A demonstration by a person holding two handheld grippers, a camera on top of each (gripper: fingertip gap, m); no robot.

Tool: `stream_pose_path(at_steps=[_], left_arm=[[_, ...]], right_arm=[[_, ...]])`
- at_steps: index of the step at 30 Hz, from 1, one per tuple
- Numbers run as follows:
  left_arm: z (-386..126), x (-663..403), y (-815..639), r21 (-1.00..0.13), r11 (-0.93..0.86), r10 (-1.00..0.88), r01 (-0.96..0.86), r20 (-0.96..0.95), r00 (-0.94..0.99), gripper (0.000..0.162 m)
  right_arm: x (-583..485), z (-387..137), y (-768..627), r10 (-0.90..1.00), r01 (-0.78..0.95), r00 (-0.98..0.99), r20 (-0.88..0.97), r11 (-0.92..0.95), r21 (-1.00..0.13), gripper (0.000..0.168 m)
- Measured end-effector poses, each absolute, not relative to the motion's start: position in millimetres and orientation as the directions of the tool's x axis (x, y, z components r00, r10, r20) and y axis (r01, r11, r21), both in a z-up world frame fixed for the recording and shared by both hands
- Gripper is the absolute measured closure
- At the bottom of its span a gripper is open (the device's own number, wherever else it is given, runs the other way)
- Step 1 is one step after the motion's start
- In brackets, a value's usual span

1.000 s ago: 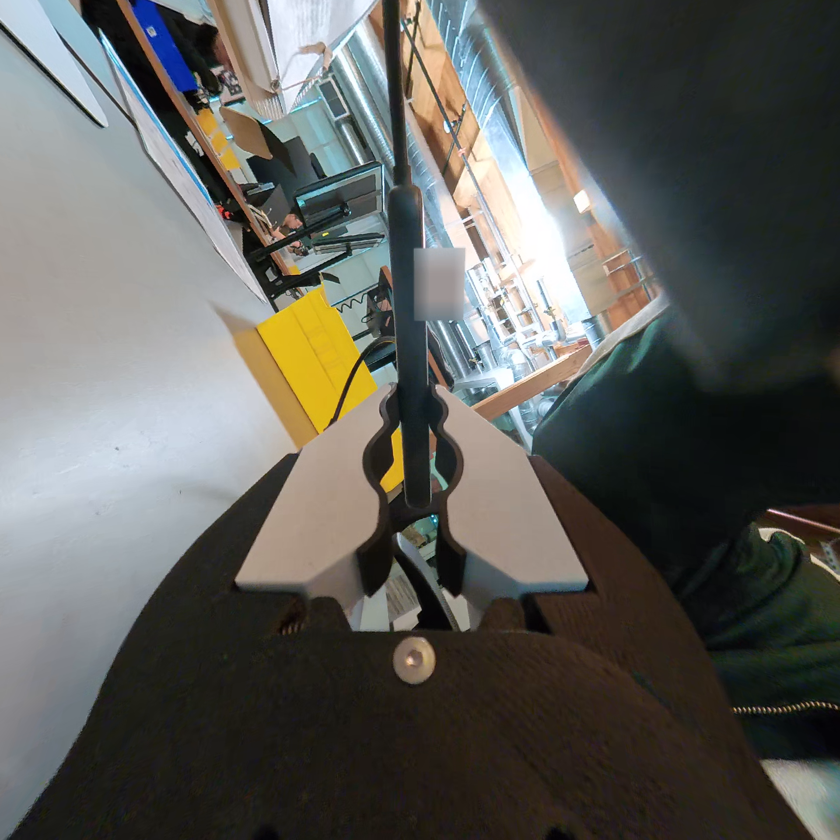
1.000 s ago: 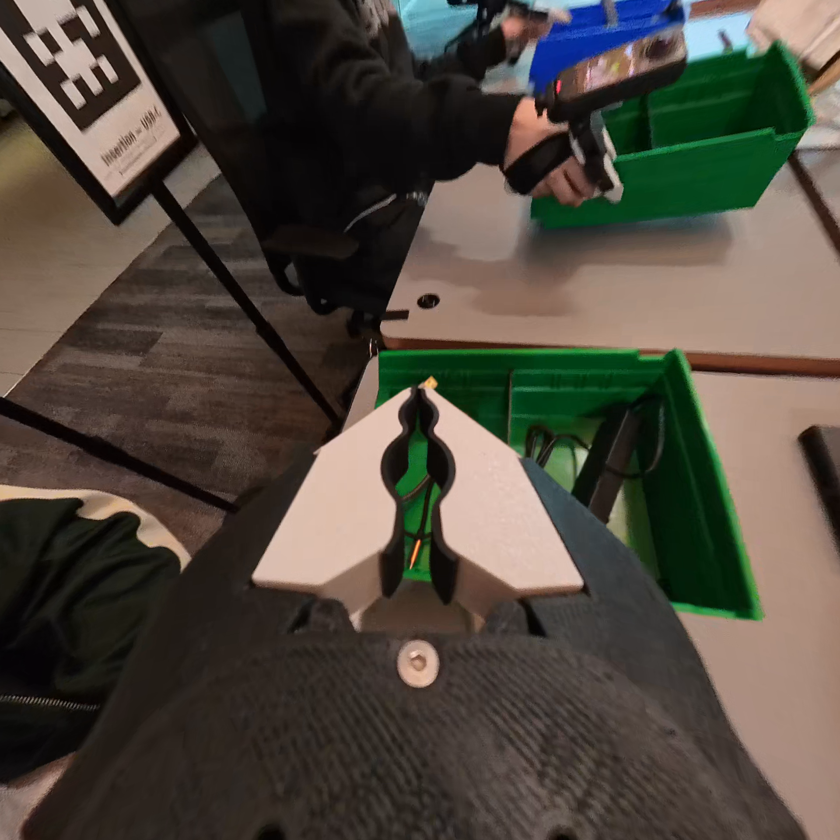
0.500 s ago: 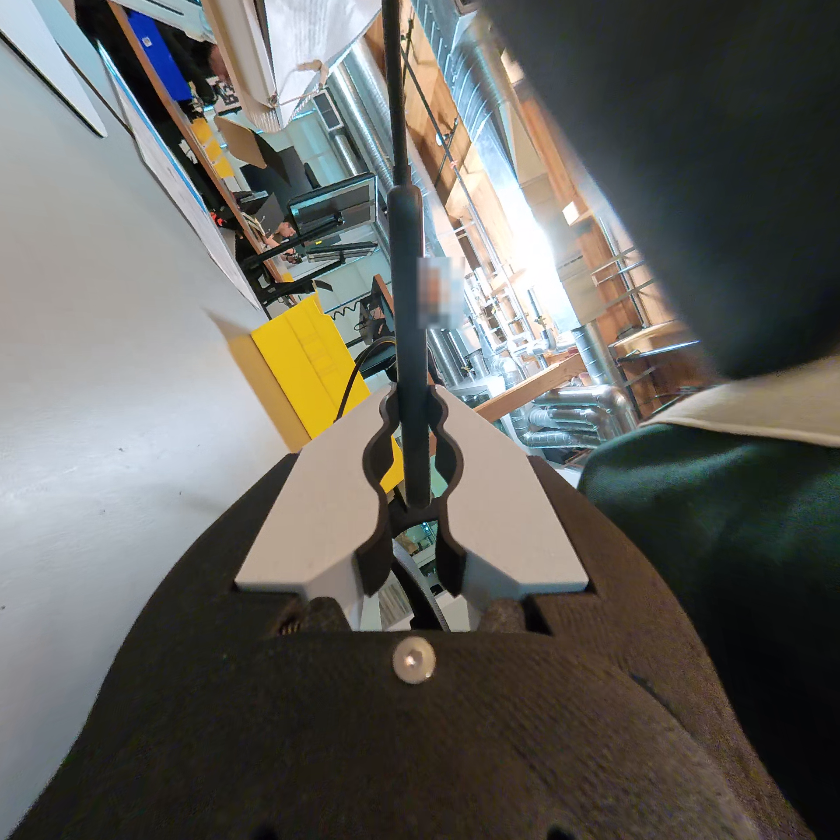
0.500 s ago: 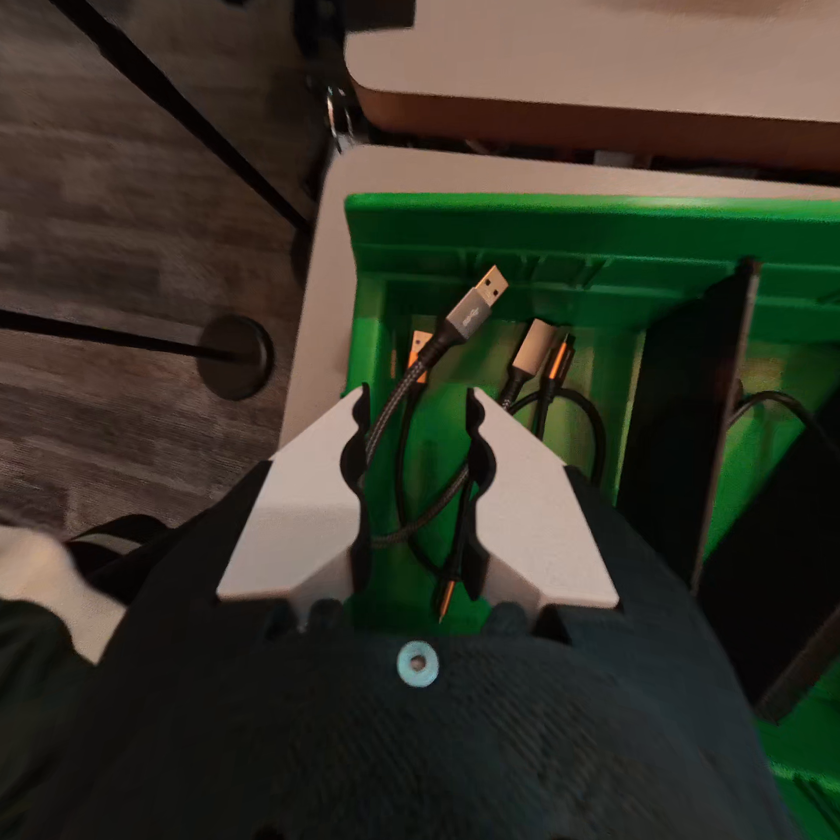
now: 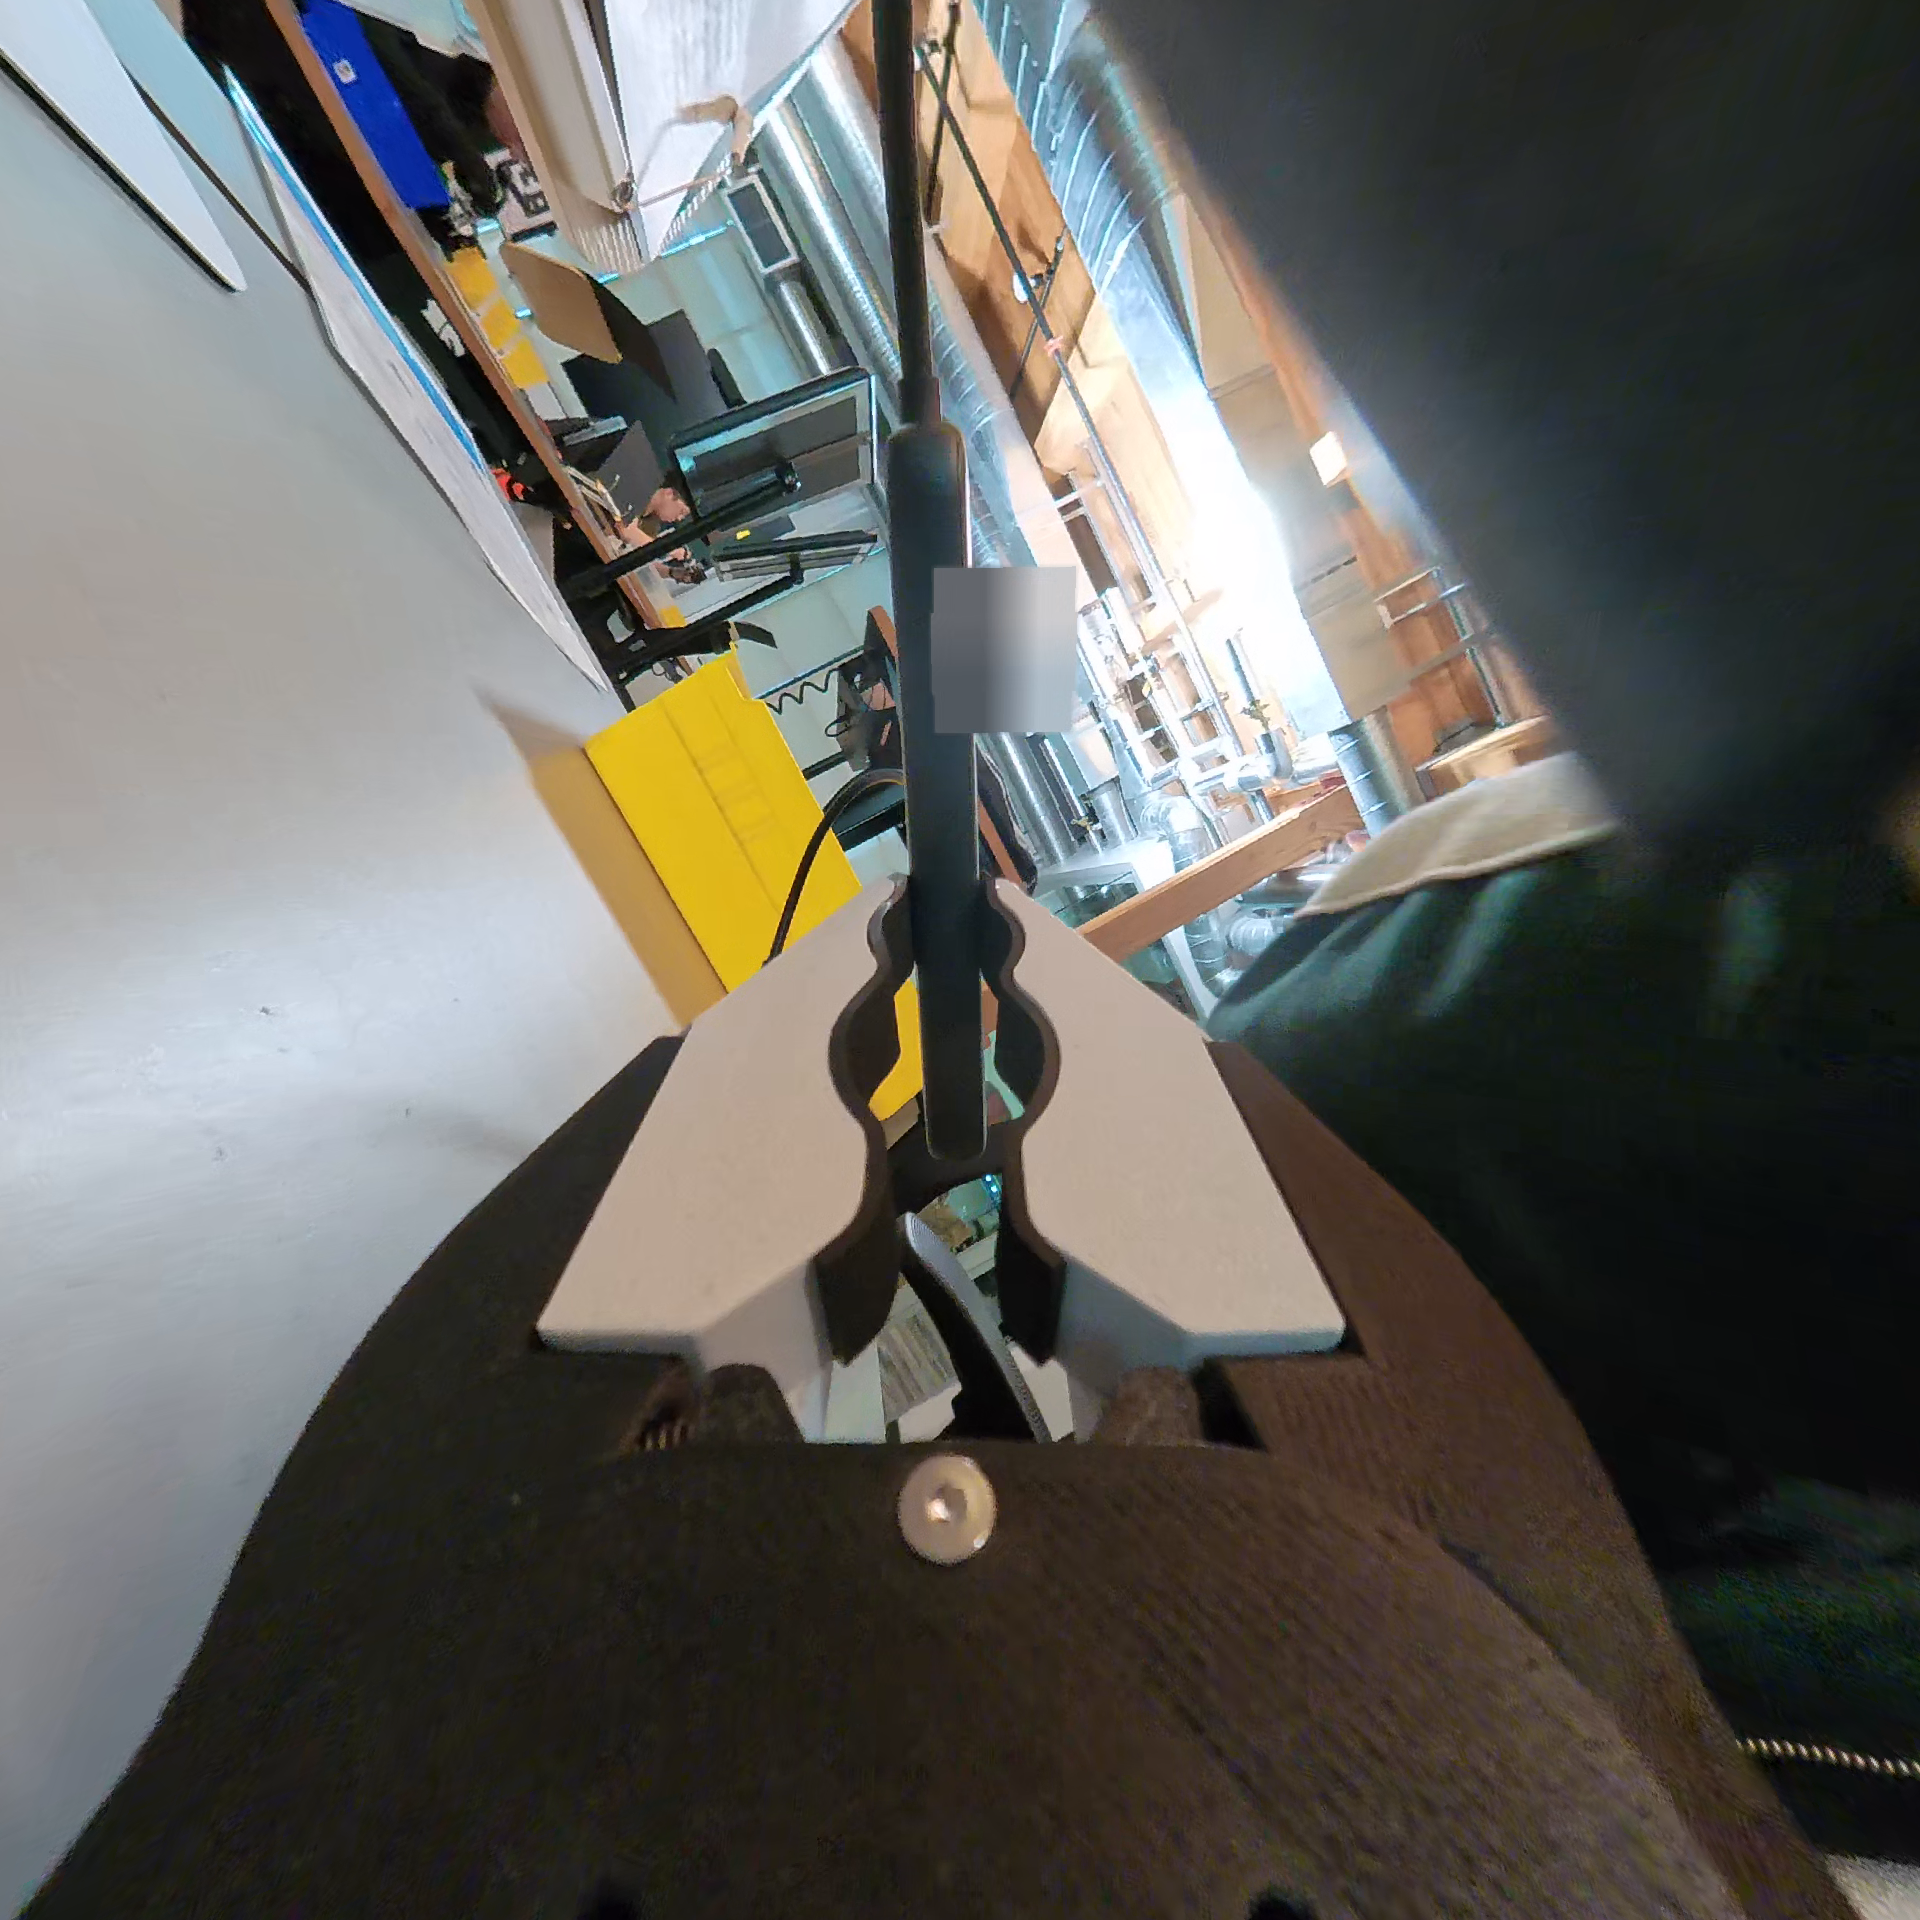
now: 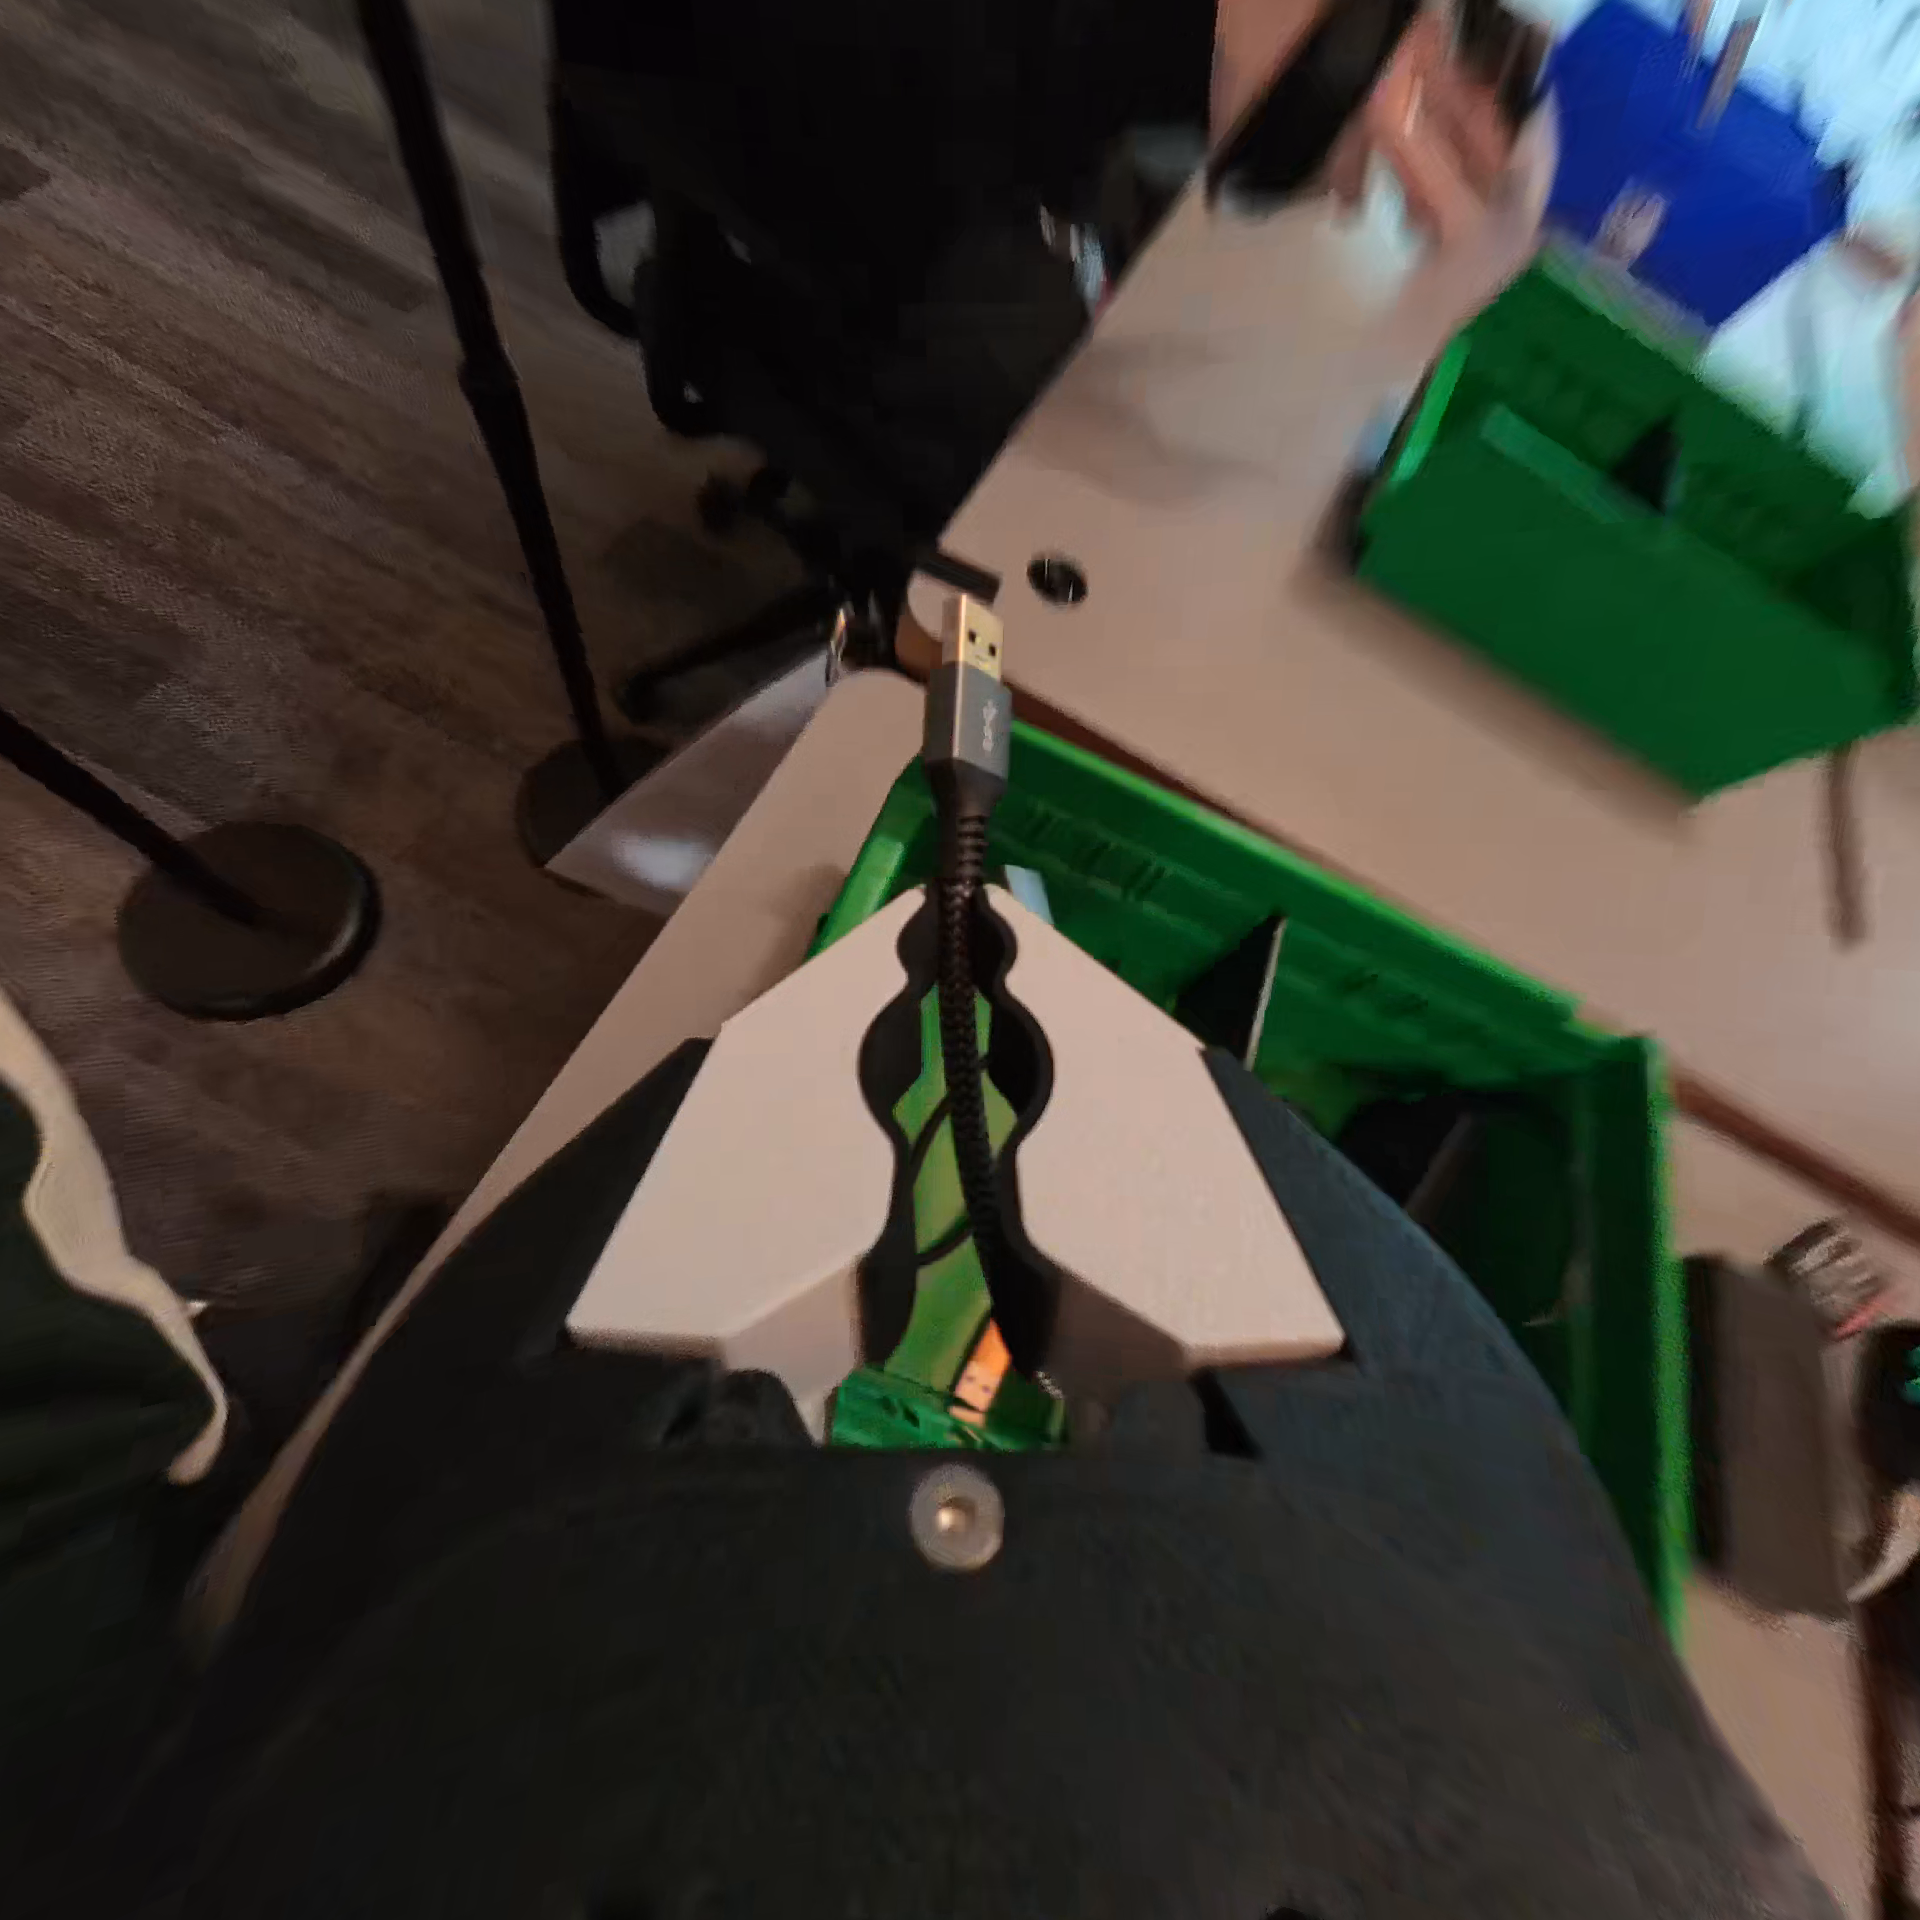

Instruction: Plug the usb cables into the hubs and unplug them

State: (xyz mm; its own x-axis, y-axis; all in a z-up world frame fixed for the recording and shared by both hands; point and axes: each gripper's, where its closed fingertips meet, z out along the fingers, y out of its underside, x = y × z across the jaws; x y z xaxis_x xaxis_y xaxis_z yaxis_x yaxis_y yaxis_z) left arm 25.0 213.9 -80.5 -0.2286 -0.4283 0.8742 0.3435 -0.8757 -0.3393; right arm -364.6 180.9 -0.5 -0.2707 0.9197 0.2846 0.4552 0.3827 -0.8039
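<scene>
My right gripper [image 6: 958, 920] is clamped on a braided cable [image 6: 961, 1013] a little behind its plug [image 6: 974, 686]; the cable runs straight up the middle of the frame, along the fingers, and the bare metal tip points to the top centre, well past the fingertips. My left gripper [image 5: 943, 914] is pinched on a slim black hub [image 5: 935, 748], whose long axis also lies along the fingers, its lead rising to the top edge and its blunt end sitting low between the jaws. Only the right view shows the green bin [image 6: 1475, 997] just beneath the gripper, tilted across centre right, with an orange plug [image 6: 982, 1377] in it, a second green bin [image 6: 1621, 582] blurred at upper right, and dark floor on the left. Only the left view shows a grey wall [image 5: 260, 831] on the left, a yellow bin [image 5: 707, 821] at centre, and ceiling ducts above; this gripper is tipped steeply upward, the right one downward.
</scene>
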Motion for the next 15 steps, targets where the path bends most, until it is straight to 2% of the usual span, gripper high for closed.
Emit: stream_pose_path(at_steps=[4,8,12,15], left_arm=[[-80.7,25.9,213.4,-0.343,-0.875,-0.431,0.342,0.874,-0.226,0.153],[-80.5,25.5,213.9,-0.336,-0.878,-0.425,0.341,0.874,-0.235,0.153],[-80.2,25.3,212.8,-0.342,-0.876,-0.432,0.341,0.871,-0.235,0.153],[-78.4,24.4,211.8,-0.351,-0.871,-0.444,0.345,0.863,-0.242,0.153]], right_arm=[[-306.8,58.9,152.4,0.824,0.201,-0.303,0.479,0.546,-0.813,0.164],[-245.0,98.5,127.7,0.806,0.076,-0.28,0.522,0.561,-0.825,0.165],[-190.5,114.2,116.2,0.804,0.069,-0.188,0.565,0.584,-0.809,0.164],[-146.1,125.7,124.5,0.79,0.122,-0.024,0.613,0.611,-0.783,0.165]])
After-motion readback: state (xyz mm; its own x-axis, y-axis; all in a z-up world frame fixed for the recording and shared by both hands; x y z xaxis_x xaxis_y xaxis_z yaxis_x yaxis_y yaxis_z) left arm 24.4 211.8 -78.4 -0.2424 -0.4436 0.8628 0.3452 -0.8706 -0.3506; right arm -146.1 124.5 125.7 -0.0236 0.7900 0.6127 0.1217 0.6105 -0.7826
